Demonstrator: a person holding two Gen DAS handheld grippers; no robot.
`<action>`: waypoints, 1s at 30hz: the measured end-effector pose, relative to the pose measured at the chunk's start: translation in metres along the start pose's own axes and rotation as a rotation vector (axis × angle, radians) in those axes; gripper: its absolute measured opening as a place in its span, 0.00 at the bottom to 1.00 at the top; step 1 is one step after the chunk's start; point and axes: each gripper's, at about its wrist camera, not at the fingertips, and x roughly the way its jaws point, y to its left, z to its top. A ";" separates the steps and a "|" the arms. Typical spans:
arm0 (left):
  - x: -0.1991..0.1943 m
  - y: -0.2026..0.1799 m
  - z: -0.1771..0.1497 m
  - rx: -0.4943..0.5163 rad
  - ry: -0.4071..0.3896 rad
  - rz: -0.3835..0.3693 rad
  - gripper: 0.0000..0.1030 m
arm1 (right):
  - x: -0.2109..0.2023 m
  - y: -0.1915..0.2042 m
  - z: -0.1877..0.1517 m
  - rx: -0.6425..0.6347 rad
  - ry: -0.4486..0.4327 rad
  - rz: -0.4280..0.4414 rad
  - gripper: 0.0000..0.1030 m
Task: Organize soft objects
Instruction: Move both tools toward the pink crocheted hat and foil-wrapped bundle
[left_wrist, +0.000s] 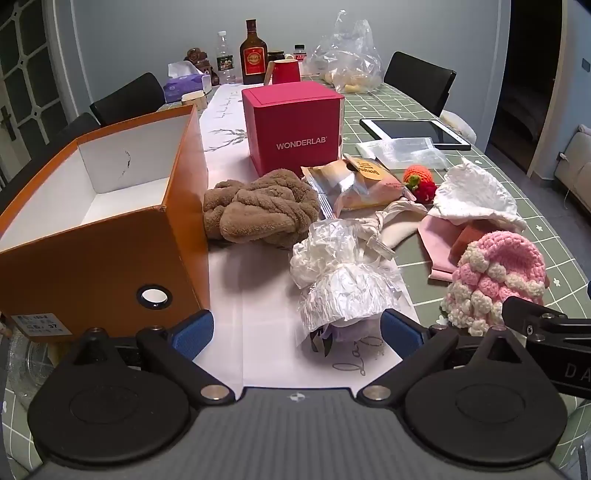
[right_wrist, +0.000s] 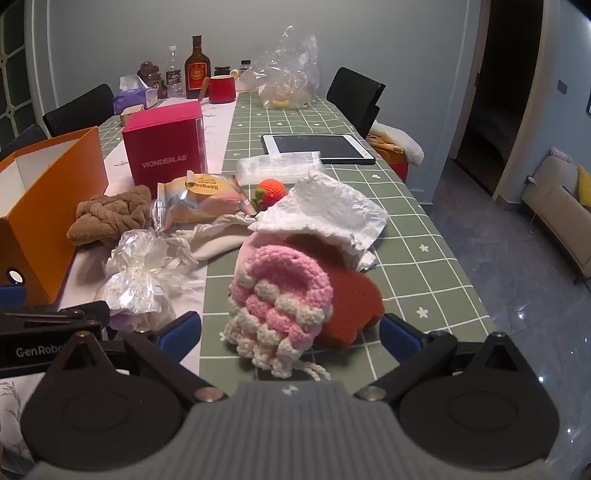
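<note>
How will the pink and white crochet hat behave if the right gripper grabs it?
The crochet hat is chunky knit yarn, so it will likely squash and flop, not hold its shape. Probably light and grippy, unlikely to slip. It overlaps the red sponge, so lifting it may drag or shift that.

A brown twisted plush towel (left_wrist: 258, 206) lies beside an open, empty orange box (left_wrist: 110, 221). Nearby lie a crumpled clear wrapper bundle (left_wrist: 340, 280), white cloth (left_wrist: 476, 195), and a pink-and-cream crocheted hat (right_wrist: 277, 299).
</note>
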 end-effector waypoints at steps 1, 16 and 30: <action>0.000 0.000 0.000 -0.002 0.000 0.000 1.00 | 0.000 0.000 0.000 -0.001 0.001 -0.001 0.98; 0.004 -0.001 -0.001 0.007 0.003 -0.009 1.00 | 0.002 0.000 0.001 -0.016 -0.017 -0.006 0.98; 0.006 -0.002 -0.001 0.011 0.010 -0.020 1.00 | 0.003 -0.003 0.000 -0.020 -0.022 0.039 0.98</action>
